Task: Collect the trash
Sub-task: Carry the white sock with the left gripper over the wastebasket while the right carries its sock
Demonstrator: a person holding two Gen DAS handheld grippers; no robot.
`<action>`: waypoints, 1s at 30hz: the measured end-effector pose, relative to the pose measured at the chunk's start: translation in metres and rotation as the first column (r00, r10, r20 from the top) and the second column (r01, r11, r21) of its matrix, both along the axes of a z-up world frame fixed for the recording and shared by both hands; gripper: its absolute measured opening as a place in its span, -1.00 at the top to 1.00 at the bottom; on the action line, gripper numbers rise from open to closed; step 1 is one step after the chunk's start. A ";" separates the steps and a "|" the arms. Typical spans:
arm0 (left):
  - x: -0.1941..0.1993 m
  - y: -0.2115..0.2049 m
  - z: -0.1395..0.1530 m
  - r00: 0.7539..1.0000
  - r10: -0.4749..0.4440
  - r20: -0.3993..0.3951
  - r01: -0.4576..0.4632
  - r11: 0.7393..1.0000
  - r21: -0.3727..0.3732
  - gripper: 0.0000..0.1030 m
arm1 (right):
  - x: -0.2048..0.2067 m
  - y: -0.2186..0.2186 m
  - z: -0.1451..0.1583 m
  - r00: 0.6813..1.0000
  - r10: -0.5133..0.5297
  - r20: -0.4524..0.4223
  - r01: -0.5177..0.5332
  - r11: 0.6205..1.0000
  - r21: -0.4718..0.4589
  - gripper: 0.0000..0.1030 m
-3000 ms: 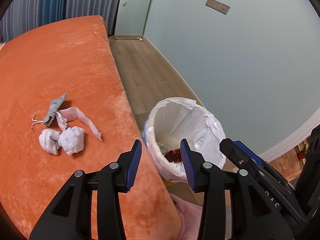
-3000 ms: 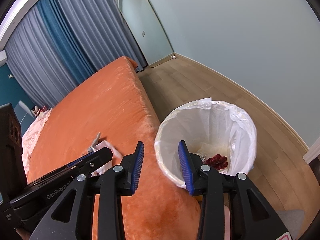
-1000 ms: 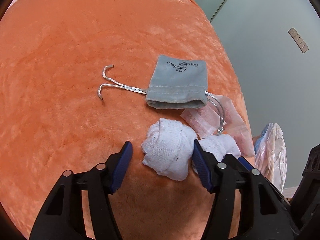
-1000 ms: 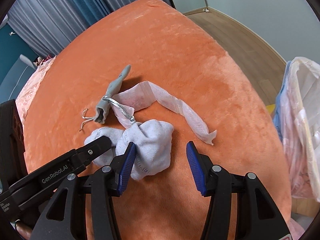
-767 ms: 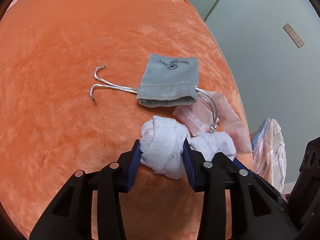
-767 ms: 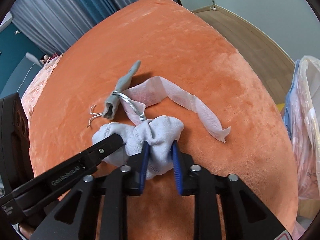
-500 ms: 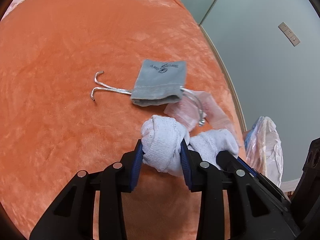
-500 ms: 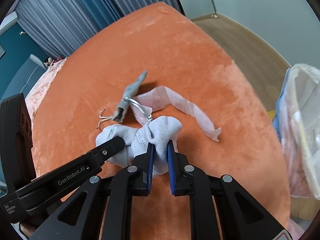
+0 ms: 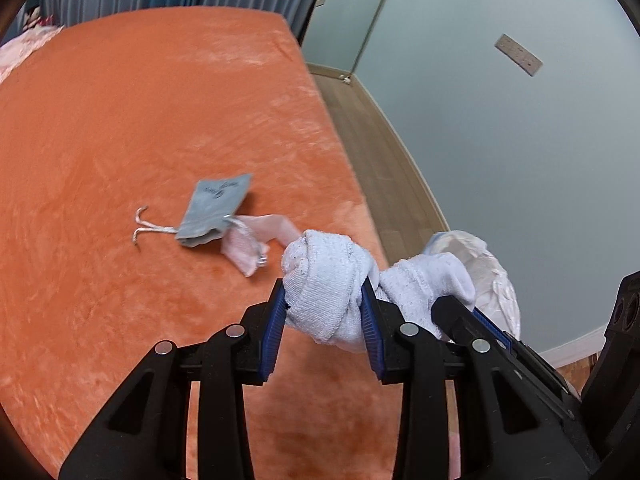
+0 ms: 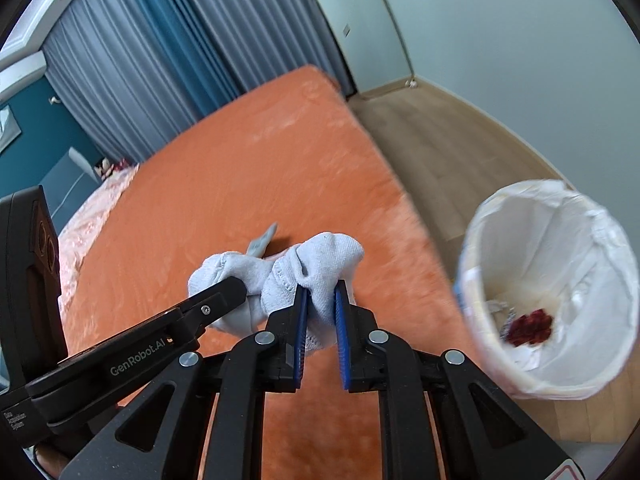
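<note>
Each gripper holds a balled white sock above the orange bed. My left gripper (image 9: 323, 294) is shut on the left sock ball (image 9: 326, 276). My right gripper (image 10: 321, 290) is shut on the right sock ball (image 10: 320, 264), also seen as the right sock ball (image 9: 424, 280) in the left wrist view; the left sock ball (image 10: 224, 270) shows beside it. On the bed lie a grey drawstring pouch (image 9: 214, 212) and a pale pink strip (image 9: 256, 240). The bin (image 10: 552, 292), lined with a white bag, stands on the floor to the right, with red scraps (image 10: 530, 326) inside.
The orange bed (image 9: 120, 120) fills the left and middle. A wooden floor strip (image 10: 440, 148) runs between the bed and the pale wall. Blue-grey curtains (image 10: 160, 60) hang behind the bed. A pink patterned cloth (image 10: 92, 216) lies at the bed's far left edge.
Both grippers closed on a sock ball each and lifted them off the bed, swinging right. The pouch and pink strip stay on the bed; the bin has come into the right wrist view.
</note>
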State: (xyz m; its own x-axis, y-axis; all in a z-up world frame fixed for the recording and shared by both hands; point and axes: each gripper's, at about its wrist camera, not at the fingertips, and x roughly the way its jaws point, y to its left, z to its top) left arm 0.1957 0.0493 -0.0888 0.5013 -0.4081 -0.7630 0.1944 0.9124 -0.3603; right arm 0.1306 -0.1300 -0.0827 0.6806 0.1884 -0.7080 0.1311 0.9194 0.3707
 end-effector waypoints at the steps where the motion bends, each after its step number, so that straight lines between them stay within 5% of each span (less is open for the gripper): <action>1: -0.004 -0.007 0.005 1.000 -0.012 0.011 0.012 1.000 0.002 0.34 | -0.005 -0.007 0.005 1.000 -0.012 0.010 0.012 1.000 0.002 0.76; 14: -0.041 -0.099 0.050 0.984 -0.149 0.097 0.148 0.989 0.026 0.34 | -0.063 -0.093 0.041 0.985 -0.143 0.092 0.144 0.990 -0.004 0.76; 30: -0.074 -0.176 0.068 0.951 -0.273 0.144 0.268 0.962 0.056 0.34 | -0.115 -0.162 0.058 0.954 -0.271 0.129 0.271 0.962 0.013 0.76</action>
State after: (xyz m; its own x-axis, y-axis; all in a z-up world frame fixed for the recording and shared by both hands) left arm 0.1215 -0.1268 -0.0209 0.4846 -0.5183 -0.7047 0.4845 0.8297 -0.2771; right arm 0.0155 -0.2920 -0.0251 0.7905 -0.0192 -0.6121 0.3275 0.8579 0.3960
